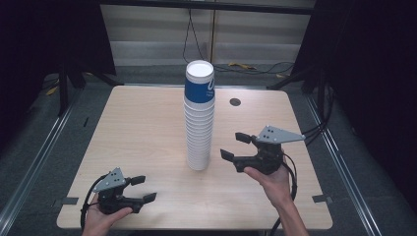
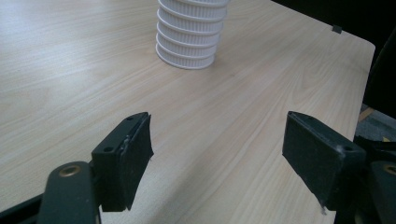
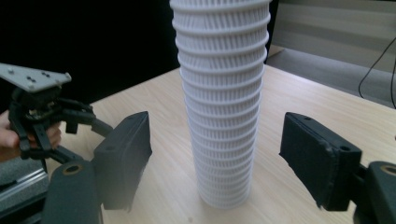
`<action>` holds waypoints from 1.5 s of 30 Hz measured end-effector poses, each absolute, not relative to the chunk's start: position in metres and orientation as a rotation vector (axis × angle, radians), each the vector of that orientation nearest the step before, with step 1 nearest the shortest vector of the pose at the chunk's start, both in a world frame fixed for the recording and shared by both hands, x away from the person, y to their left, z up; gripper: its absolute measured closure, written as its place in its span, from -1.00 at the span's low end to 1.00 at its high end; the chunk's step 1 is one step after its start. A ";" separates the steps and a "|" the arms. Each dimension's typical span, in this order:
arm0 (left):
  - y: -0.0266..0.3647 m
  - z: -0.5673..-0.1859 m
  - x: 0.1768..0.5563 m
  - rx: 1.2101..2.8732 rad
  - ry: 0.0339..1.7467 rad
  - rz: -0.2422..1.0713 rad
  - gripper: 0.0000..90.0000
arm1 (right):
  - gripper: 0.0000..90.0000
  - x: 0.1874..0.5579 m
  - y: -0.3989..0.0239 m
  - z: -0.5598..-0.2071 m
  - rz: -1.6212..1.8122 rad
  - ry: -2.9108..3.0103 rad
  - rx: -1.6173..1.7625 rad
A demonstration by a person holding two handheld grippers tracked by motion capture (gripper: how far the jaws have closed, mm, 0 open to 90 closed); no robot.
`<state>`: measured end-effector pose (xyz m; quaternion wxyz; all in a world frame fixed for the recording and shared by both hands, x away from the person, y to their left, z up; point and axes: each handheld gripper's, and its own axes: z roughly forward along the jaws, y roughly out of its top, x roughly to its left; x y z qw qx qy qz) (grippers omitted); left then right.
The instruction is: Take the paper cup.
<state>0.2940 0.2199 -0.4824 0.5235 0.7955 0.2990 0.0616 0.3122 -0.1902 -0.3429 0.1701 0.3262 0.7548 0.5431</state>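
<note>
The wooden table (image 1: 147,128) takes up most of the scene, and a tall stack of paper cups (image 1: 199,123) stands upright near its middle, a little toward the far edge. The stack is made of many white ribbed cups nested one inside the other, and the top cup (image 1: 199,83) is blue with a white inside. I think the stack is placed in the middle so that both hands can reach it equally. The right gripper (image 1: 236,146) is held above the table just beside the lower part of the stack, on its right side, and it points toward the cups. In the right gripper view its jaws are spread and the stack of paper cups (image 3: 222,107) rises between them, but the pads do not touch the ribbed wall, so nothing is pinched there. This position looks to me like a preparation to grip the stack from the side, perhaps to hold it steady or to lift some cups away. The left gripper (image 1: 143,188) rests low near the front left corner of the table, well apart from the stack. Its jaws are also spread with only bare wood between them, and the foot of the stack (image 2: 187,46) is seen farther ahead. It seems to be waiting for its turn.
</note>
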 end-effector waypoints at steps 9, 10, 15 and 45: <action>0.220 -0.483 0.295 1.909 0.717 0.136 -0.50 | -0.44 0.322 -0.184 -0.322 1.575 2.143 0.888; 0.220 -0.483 0.295 1.909 0.717 0.136 -0.50 | -0.44 0.322 -0.184 -0.322 1.575 2.143 0.888; 0.220 -0.483 0.295 1.909 0.717 0.137 -0.53 | -0.48 0.328 -0.180 -0.306 1.584 2.117 0.861; 0.226 -0.486 0.299 1.885 0.749 0.120 -0.65 | -0.63 0.361 -0.155 -0.242 1.632 2.100 0.744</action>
